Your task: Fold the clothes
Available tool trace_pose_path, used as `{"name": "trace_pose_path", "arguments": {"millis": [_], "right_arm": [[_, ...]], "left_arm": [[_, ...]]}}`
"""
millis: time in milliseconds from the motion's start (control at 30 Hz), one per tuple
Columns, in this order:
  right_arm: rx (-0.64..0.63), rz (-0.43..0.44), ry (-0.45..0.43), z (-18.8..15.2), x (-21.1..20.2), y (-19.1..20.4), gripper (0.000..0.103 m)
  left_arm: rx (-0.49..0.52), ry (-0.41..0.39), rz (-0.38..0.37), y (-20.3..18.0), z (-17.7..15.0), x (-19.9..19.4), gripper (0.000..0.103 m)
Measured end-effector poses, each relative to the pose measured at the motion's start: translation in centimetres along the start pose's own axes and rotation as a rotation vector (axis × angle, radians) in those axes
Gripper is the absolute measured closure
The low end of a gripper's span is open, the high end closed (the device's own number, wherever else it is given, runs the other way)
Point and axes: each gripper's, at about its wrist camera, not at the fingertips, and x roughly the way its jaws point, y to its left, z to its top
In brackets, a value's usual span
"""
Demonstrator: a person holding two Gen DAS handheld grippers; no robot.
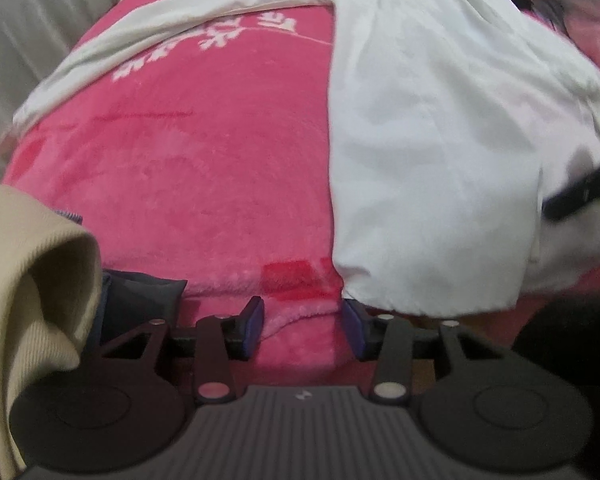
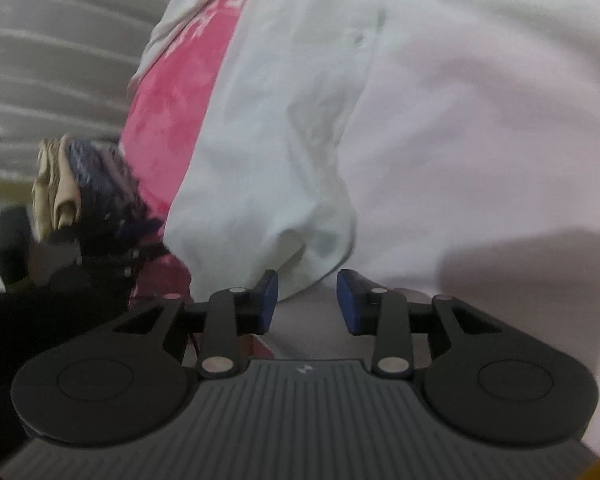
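White shirt (image 1: 432,152) lies spread on the pink blanket (image 1: 204,168), one long sleeve (image 1: 148,36) stretched away from its body across the blanket's white lettering. Left gripper (image 1: 303,330) sits at the shirt's near hem corner, fingers apart, nothing between them, its right pad just beside the cloth edge. Right gripper (image 2: 307,302) is low over the shirt (image 2: 440,120), fingers apart too, a rumpled fold of the shirt just ahead of the gap. Beside the shirt, past the bare blanket, a beige garment (image 1: 28,264) bunches up.
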Motion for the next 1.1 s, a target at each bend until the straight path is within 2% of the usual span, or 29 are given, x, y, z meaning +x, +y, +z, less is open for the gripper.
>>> {"name": "trace_pose_path", "arguments": {"millis": [133, 200, 233, 333, 433, 500, 567, 667, 733, 833, 900, 933, 967, 1100], "right_arm": [[-0.008, 0.028, -0.047, 0.1, 0.9, 0.0, 0.071], [-0.009, 0.031, -0.064, 0.2, 0.9, 0.1, 0.083], [-0.011, 0.028, -0.067, 0.3, 0.8, 0.1, 0.101], [0.076, 0.108, -0.034, 1.3, -0.8, 0.2, 0.103], [0.002, 0.137, -0.003, 2.6, -3.7, 1.7, 0.103], [-0.048, 0.052, 0.051, 2.9, -4.3, 1.8, 0.103], [-0.014, -0.047, 0.132, 2.8, -3.8, 0.3, 0.103], [0.006, -0.087, 0.142, 2.3, -3.7, -1.0, 0.103], [-0.001, -0.078, 0.161, 1.7, -3.4, -1.0, 0.103], [-0.022, -0.062, 0.182, 1.2, -2.9, -0.6, 0.098], [-0.031, -0.054, 0.173, 0.9, -2.5, -0.5, 0.08], [-0.036, -0.05, 0.168, 0.7, -2.3, -0.4, 0.061], [-0.041, -0.047, 0.164, 0.6, -2.2, -0.3, 0.055], [-0.06, -0.031, 0.145, 0.0, -1.4, -0.1, 0.056]], "left_arm": [[-0.053, 0.003, -0.016, 0.2, 0.3, 0.6, 0.058], [-0.064, 0.006, -0.01, 0.1, 0.4, 0.9, 0.057], [-0.063, 0.01, -0.003, 0.0, 0.4, 1.1, 0.057], [-0.057, 0.014, 0.005, -0.2, 0.3, 1.2, 0.057], [-0.056, 0.016, -0.003, 0.0, 0.3, 1.2, 0.057], [-0.054, 0.02, -0.003, 0.1, 0.4, 1.3, 0.057], [-0.05, 0.023, -0.001, 0.1, 0.5, 1.3, 0.057], [-0.04, 0.022, 0.003, 0.0, 0.3, 1.2, 0.057], [-0.03, 0.023, 0.008, 0.0, 0.3, 1.3, 0.057], [-0.03, 0.024, 0.008, 0.1, 0.4, 1.4, 0.057], [-0.033, 0.024, 0.007, 0.1, 0.4, 1.5, 0.057], [-0.032, 0.024, 0.008, 0.1, 0.4, 1.5, 0.057], [-0.031, 0.024, 0.009, 0.0, 0.4, 1.5, 0.057], [-0.034, 0.022, 0.011, 0.0, 0.3, 1.6, 0.057]]}}
